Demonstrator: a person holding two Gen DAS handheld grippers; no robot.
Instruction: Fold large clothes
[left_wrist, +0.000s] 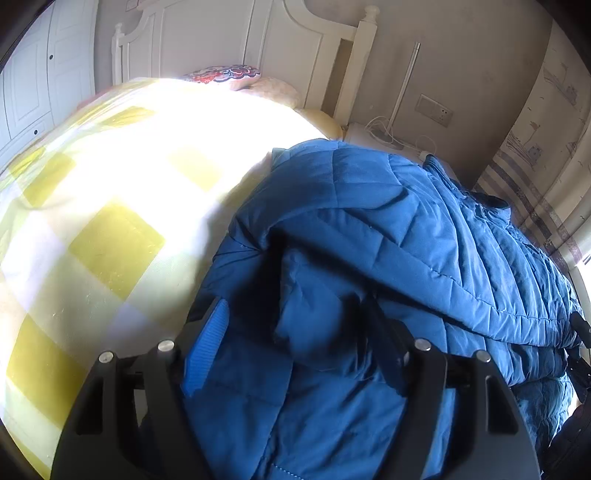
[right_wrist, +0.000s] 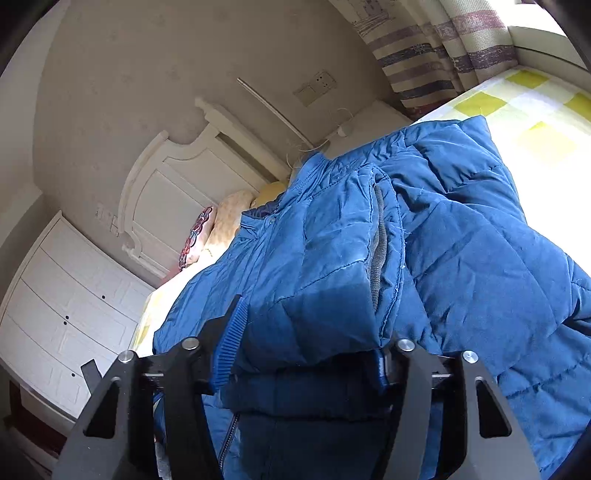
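Both wrist cameras are looking down close over the blue jacket (left_wrist: 369, 229) toward the white headboard (left_wrist: 207, 40), sharing both

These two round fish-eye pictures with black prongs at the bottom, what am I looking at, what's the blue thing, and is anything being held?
No robot here: a person carries a handheld claw in each hand, each with a camera looking along its two fingers. One picture is from the left claw, the other from the right claw. Both look at a blue quilted jacket lying on a bed with a yellow checked bedspread, below a white headboard. In both views padded jacket fabric sits between the fingers. The right claw appears closed on a sleeve cuff; whether the left actually grips is unclear.
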